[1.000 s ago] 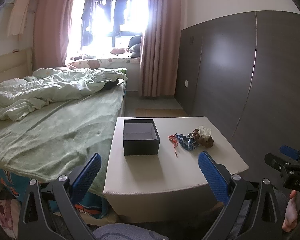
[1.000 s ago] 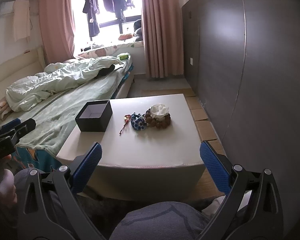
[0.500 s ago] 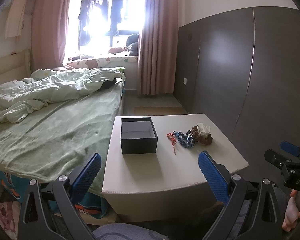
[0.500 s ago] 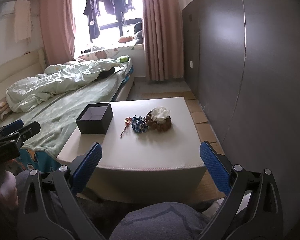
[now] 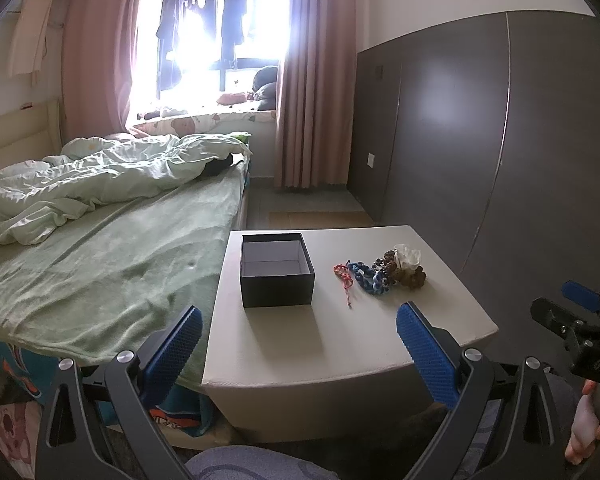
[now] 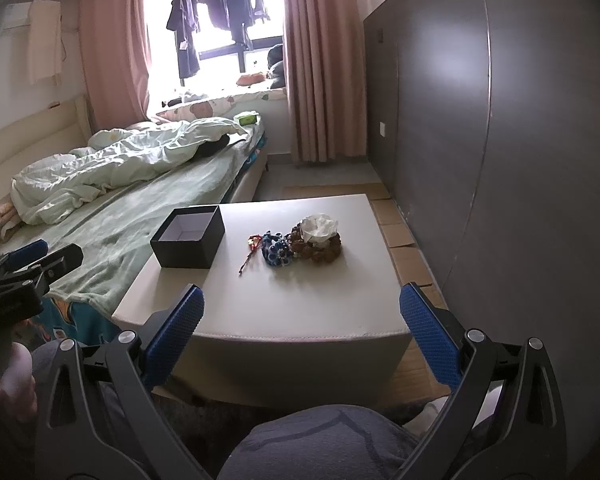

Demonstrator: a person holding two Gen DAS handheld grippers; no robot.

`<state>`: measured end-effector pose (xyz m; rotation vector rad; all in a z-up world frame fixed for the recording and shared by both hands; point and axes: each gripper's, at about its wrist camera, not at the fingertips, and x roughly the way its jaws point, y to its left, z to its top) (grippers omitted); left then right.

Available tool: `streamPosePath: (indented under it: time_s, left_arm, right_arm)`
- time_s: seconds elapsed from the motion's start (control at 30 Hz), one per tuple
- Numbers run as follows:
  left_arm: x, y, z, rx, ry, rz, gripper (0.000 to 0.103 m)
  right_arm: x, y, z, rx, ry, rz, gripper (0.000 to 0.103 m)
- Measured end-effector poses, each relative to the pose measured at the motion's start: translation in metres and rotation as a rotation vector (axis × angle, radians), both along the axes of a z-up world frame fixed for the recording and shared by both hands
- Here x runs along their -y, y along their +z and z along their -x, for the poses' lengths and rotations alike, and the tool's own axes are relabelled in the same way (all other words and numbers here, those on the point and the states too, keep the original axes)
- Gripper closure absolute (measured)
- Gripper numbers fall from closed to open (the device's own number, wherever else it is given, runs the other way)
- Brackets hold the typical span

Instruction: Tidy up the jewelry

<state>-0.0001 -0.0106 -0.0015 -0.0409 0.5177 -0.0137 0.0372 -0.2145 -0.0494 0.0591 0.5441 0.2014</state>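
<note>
On the white table (image 6: 308, 300), black open box (image 6: 188, 242) left of the jewelry pile (image 6: 300, 242), both well ahead of the left gripper (image 5: 298, 344) and right gripper (image 6: 300, 330), fingers spread wide, holding nothing.

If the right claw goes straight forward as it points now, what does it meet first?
Probably the table: the open right claw aims at its bare near part. The blue bracelet lies farther along. Depth is unclear, so this is a guess.

Left gripper (image 5: 300, 344), fingers spread wide, nothing between them. Right gripper (image 6: 302, 332), likewise spread and empty, appears at 4 o'clock of the left view, gripped by a hand (image 5: 588, 428).
</note>
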Motion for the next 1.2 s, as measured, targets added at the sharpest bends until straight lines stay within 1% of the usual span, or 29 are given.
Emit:
streamPosePath:
  time_s: [0.8, 0.93, 1.1, 1.17, 1.2]
  left_arm:
    - [-0.002, -0.001, 0.000, -0.002, -0.007, 0.014, 0.009]
    - [-0.005, -0.001, -0.006, -0.012, 0.000, 0.036, 0.009]
    - [-0.003, 0.002, -0.022, -0.051, -0.011, 0.016, 0.009]
    - [-0.005, 0.005, -0.029, -0.059, -0.028, 0.042, 0.009]
    - [-0.004, 0.008, -0.034, -0.056, -0.036, 0.043, 0.009]
  right_arm:
    - [-0.001, 0.001, 0.001, -0.003, 0.002, -0.010, 0.005]
    - [-0.001, 0.001, -0.003, -0.019, 0.001, -0.015, 0.005]
    - [0.006, 0.004, -0.017, -0.046, -0.014, -0.015, 0.005]
    - [0.010, 0.006, -0.025, -0.060, -0.019, -0.016, 0.005]
    - [0.012, 0.007, -0.029, -0.065, -0.023, -0.018, 0.005]
